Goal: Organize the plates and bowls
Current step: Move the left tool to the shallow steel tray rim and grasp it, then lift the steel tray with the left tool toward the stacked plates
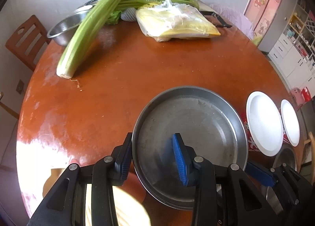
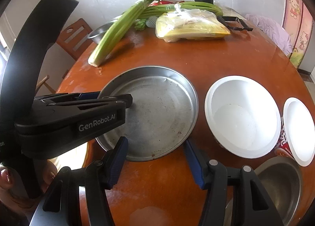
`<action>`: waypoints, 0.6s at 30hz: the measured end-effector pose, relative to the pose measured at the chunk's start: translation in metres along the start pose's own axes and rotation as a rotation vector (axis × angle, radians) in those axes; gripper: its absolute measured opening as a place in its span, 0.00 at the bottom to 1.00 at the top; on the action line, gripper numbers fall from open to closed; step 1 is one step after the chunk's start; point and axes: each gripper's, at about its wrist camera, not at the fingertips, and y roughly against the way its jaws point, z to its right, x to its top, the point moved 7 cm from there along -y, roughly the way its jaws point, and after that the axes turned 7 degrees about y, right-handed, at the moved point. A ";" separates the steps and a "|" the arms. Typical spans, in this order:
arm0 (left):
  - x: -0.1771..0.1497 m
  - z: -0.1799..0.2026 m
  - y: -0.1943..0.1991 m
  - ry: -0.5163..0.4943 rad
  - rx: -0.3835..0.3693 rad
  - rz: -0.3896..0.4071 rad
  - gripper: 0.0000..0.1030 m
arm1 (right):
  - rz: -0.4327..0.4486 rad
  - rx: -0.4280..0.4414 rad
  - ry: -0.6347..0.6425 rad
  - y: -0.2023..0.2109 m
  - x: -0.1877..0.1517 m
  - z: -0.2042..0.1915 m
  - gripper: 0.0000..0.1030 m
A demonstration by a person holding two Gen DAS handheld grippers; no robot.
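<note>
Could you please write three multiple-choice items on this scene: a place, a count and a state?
1. What stands just right of the metal pan in the right wrist view? A celery B white bowl C black flask
2. How many white bowls are on the table? A two B one C four
3. The left tool is: A open above the table B holding celery C shut on the pan's rim
Key: B, the bowl sits beside the pan; A, a second white bowl stands further right; C, its fingers clamp the rim.
</note>
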 end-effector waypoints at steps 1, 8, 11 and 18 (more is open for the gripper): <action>-0.001 0.000 0.003 0.003 -0.001 0.005 0.39 | 0.004 0.003 0.002 0.002 0.000 -0.001 0.57; -0.006 -0.006 0.027 0.020 -0.007 0.047 0.39 | 0.044 0.007 0.027 0.019 -0.001 -0.010 0.57; -0.008 -0.010 0.035 0.029 -0.007 0.065 0.39 | 0.060 0.009 0.042 0.027 -0.001 -0.017 0.57; -0.016 -0.026 0.059 0.050 -0.001 0.103 0.39 | 0.091 0.020 0.073 0.040 -0.001 -0.033 0.57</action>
